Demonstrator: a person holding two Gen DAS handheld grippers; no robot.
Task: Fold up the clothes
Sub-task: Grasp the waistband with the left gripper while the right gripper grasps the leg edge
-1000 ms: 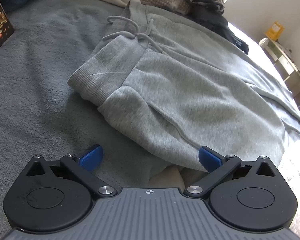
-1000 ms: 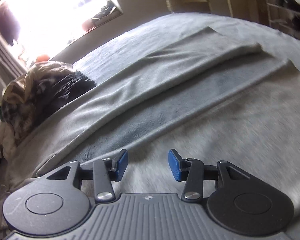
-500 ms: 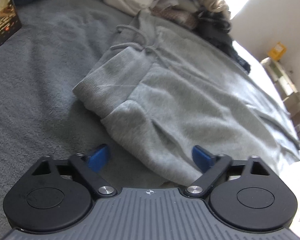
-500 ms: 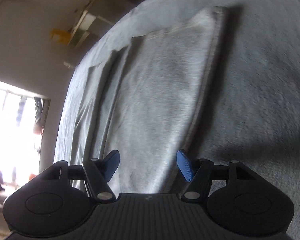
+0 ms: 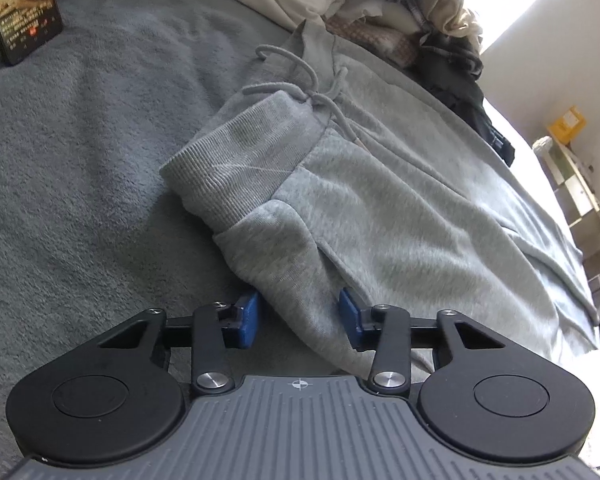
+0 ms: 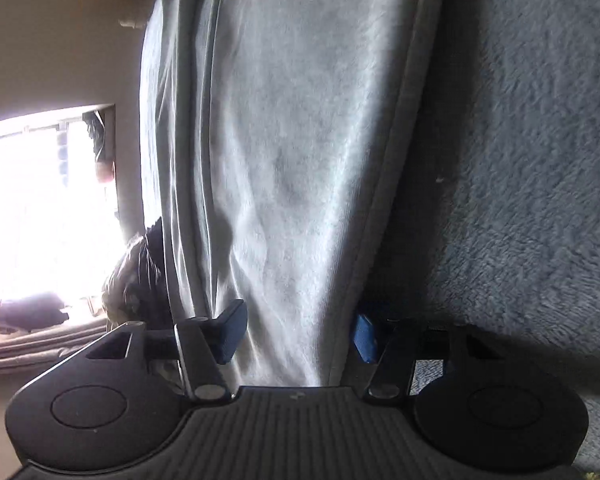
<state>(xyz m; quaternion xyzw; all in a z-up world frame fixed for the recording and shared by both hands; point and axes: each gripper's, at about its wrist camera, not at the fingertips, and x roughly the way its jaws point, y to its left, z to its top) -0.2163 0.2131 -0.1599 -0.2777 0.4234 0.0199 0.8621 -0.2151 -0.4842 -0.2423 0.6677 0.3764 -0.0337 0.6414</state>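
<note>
Grey sweatpants (image 5: 380, 208) are being spread on the bed (image 5: 80, 160). Their near edge is being straddled by the part-spread left gripper (image 5: 299, 318), a leg (image 6: 300, 160) by the spread right gripper (image 6: 298, 330).

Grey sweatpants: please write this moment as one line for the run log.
stage: grasping | left gripper: around grey sweatpants near waistband | right gripper: around leg fabric | surface: grey blanket

Black hand-held gripper (image 5: 298, 322), blue fingertips (image 5: 247, 320), silver screws (image 5: 210, 380)
</note>
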